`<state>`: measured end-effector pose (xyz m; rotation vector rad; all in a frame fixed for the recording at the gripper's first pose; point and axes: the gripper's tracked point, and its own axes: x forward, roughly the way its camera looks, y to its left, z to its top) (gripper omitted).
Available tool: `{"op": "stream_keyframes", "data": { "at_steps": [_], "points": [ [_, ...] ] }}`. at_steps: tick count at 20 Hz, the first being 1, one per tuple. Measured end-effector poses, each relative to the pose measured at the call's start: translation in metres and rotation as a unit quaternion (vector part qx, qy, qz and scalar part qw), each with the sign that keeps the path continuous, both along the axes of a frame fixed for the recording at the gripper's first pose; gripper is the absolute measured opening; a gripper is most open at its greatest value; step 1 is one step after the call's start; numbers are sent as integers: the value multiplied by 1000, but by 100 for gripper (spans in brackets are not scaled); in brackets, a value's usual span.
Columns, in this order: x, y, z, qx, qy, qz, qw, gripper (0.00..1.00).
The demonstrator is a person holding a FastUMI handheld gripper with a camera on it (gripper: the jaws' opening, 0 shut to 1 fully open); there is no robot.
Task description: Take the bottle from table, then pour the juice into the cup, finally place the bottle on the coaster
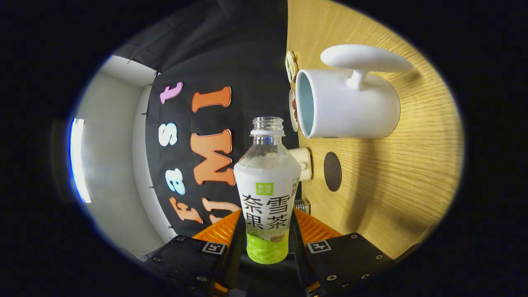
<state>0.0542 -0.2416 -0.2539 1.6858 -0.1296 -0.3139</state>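
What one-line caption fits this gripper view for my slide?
Gripper shut on uncapped bottle, rolled sideways toward the white cup; dark coaster on the wooden table.

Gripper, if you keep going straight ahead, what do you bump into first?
The gripper is shut on the bottle, tipped sideways. Straight ahead, probably the black cloth wall; the cup sits off to one side.

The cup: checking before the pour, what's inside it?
The cup shows a pale blue inner wall, with no liquid visible; its bottom is hidden. The gripper is shut on the bottle.
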Motion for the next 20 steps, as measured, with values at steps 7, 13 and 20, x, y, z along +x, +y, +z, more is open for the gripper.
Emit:
{"op": "stream_keyframes", "data": {
  "at_steps": [7,13,20],
  "points": [
    [2,-3,13,37,-23,-15,999,57],
    [2,-6,23,40,-33,-17,998,57],
    [-1,-7,35,53,-44,-19,997,57]
  ]
}}
